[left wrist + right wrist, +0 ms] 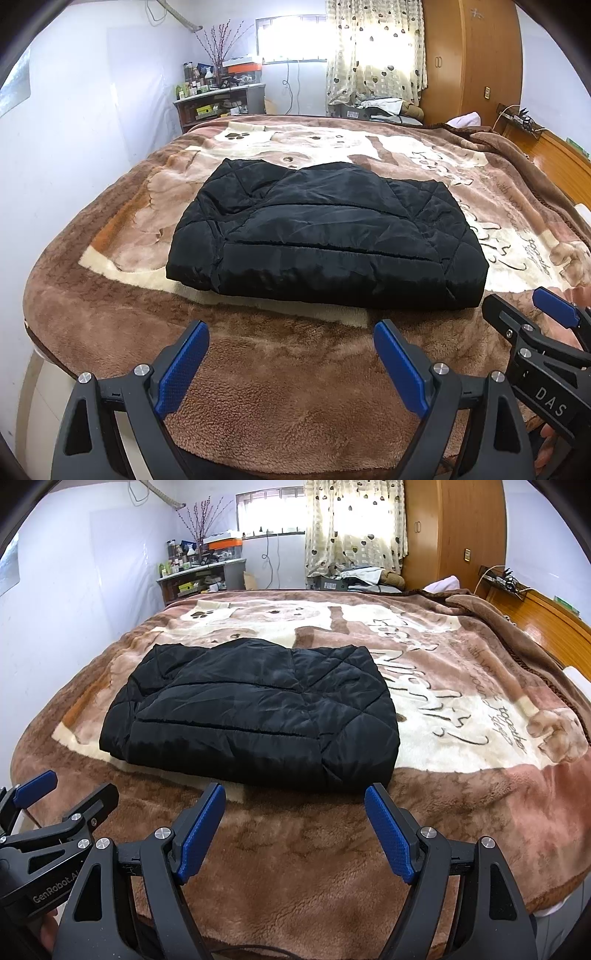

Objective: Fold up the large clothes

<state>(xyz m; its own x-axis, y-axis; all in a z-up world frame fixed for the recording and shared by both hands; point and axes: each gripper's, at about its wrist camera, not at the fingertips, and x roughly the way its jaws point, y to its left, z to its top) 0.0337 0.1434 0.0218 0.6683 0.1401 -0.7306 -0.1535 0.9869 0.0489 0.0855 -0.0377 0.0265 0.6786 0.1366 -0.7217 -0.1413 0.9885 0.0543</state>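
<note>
A black quilted jacket (pixel 325 236) lies folded into a compact rectangle mid-bed on the brown plush blanket (pixel 280 369), squared up as if the folding is about done. Both tools hang short of the jacket's near edge, over bare blanket: left gripper (pixel 291 365) w/ fingers spread wide & holding nothing, right gripper (pixel 295 830) likewise splayed & empty, probably freed for a final check or tidy

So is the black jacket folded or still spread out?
Folded: the black jacket lies as a compact layered rectangle on the blanket, and neither pair of tongs touches it.
</note>
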